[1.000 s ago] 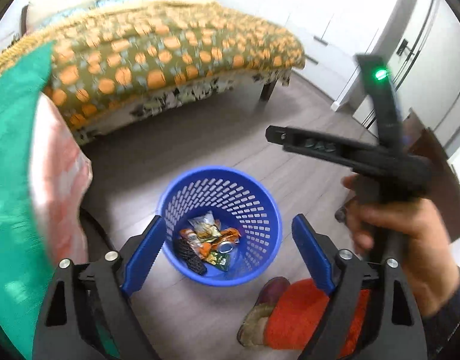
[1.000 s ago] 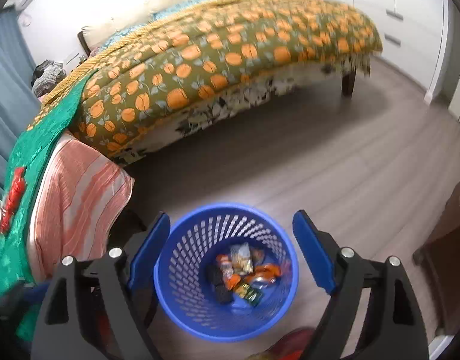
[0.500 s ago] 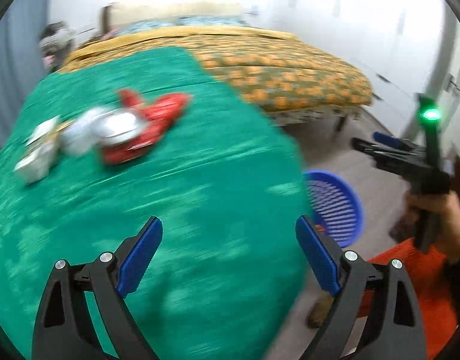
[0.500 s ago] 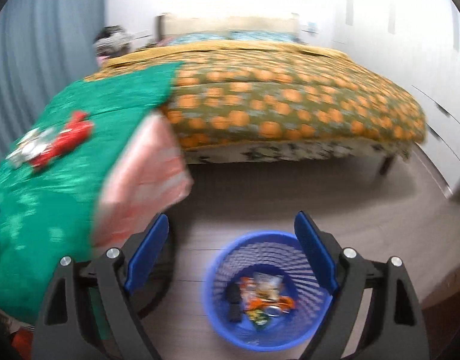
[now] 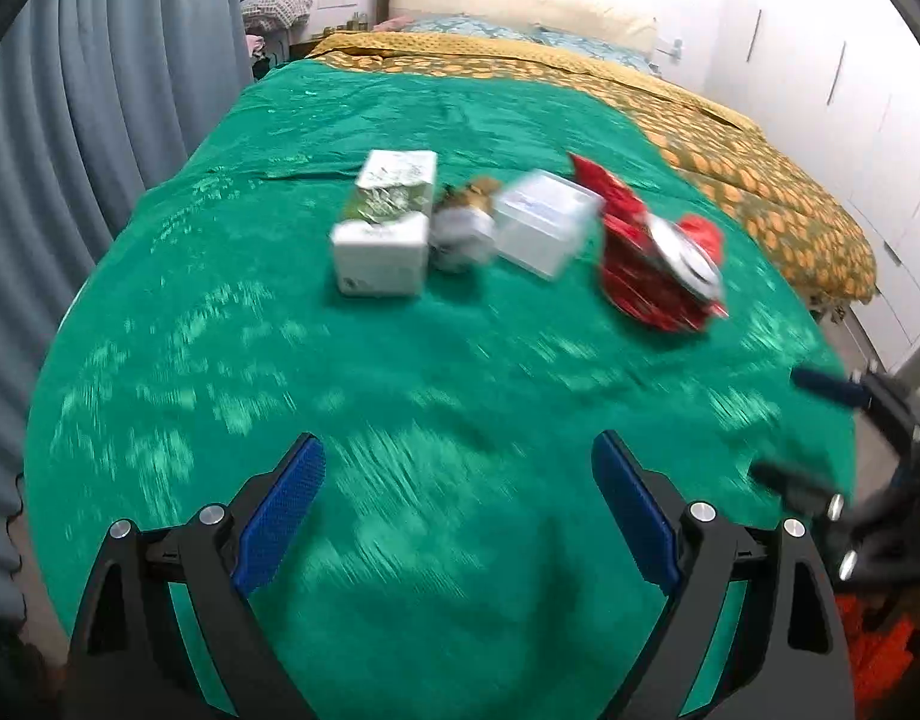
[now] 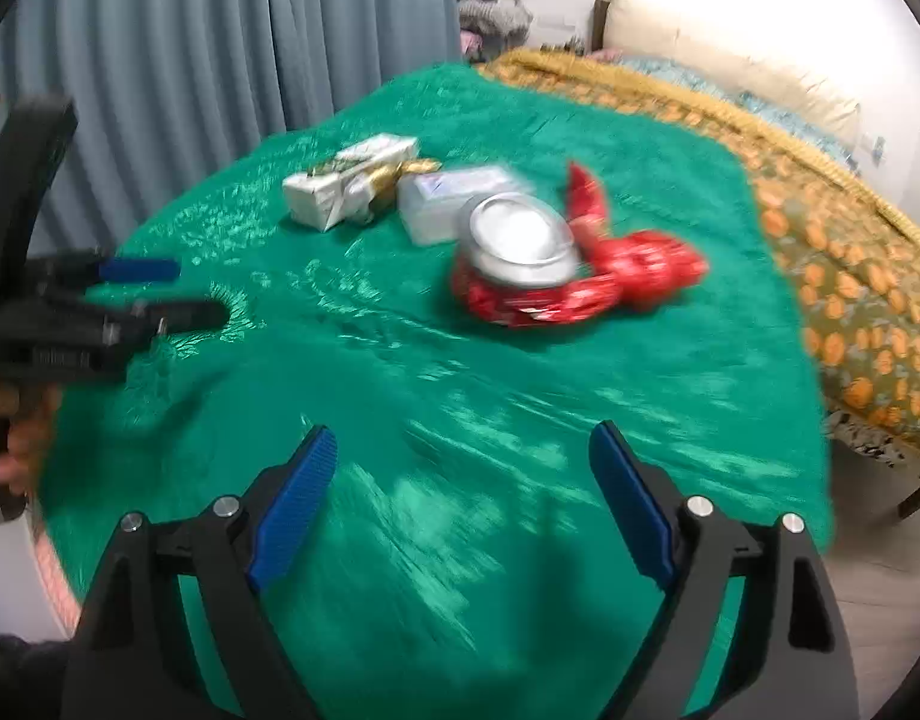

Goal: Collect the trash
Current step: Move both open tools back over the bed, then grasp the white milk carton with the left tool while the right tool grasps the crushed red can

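Trash lies in a loose row on the green cloth covering the desk: a white carton, a crumpled wrapper, a clear box and a red wrapper with a can resting against it. Half a second ago the right view pointed down at the blue bin on the floor, and the left view was sweeping across the cloth; both views now face the trash, and the bin is out of sight. The left tool is spread wide and holds nothing. The right tool is equally wide and empty. Both hover at the near edge of the cloth, well apart from the trash. Judgement: a drop-off is complete and the next pickup begins. The red wrapper and can lie nearest the right tool; the carton lies nearest the left.
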